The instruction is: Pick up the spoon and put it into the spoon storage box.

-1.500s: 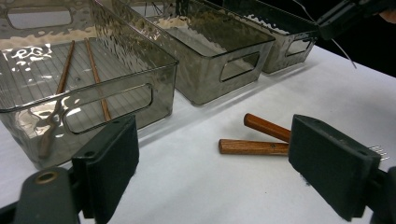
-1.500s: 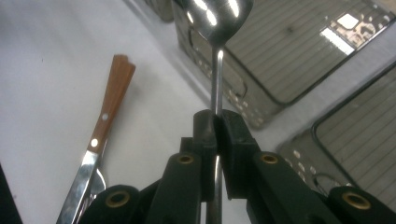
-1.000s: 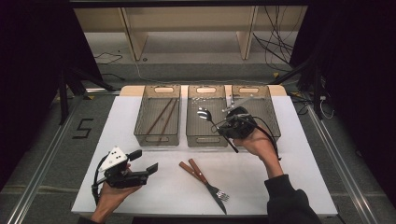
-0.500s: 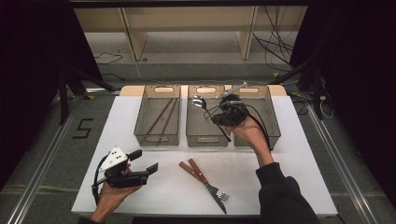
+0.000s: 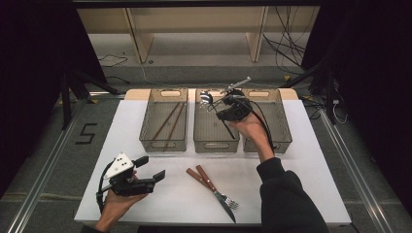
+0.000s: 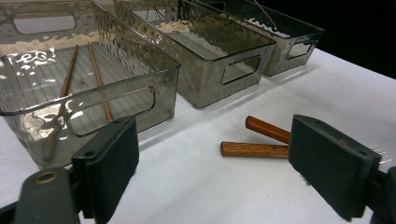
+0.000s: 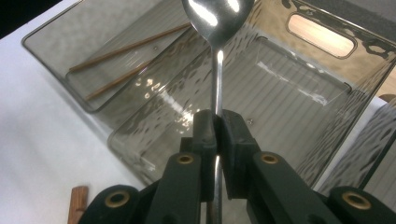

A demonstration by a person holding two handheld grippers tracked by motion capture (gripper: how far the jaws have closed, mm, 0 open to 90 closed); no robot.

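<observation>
The right claw (image 7: pixel 215 122) is pinching the stem of a metal spoon (image 7: pixel 217 18) between nearly closed pads, with the bowl sticking out ahead and a dark handle trailing back under the hand in the high view. It is hovering over the middle bin (image 5: pixel 212 138), the one between the left bin (image 5: pixel 163 141), which is holding two chopsticks (image 5: pixel 167 124), and the right bin (image 5: pixel 279 138). To do this step well, the person should be lowering the spoon until it lies nearly flat and well inside the middle bin's walls before letting go, since a drop from height would likely be bouncing it off the ribbed floor or the rim. Whether the spoon's tip is already below the rim is hard to judge from these angles. The left claw (image 5: pixel 148 170) is resting on the white counter (image 5: pixel 301 170) with its jaws standing wide and nothing between them, pointing toward a wooden-handled fork (image 5: pixel 216 187) and a wooden-handled knife (image 5: pixel 206 189), which are lying touching near the front edge.
</observation>
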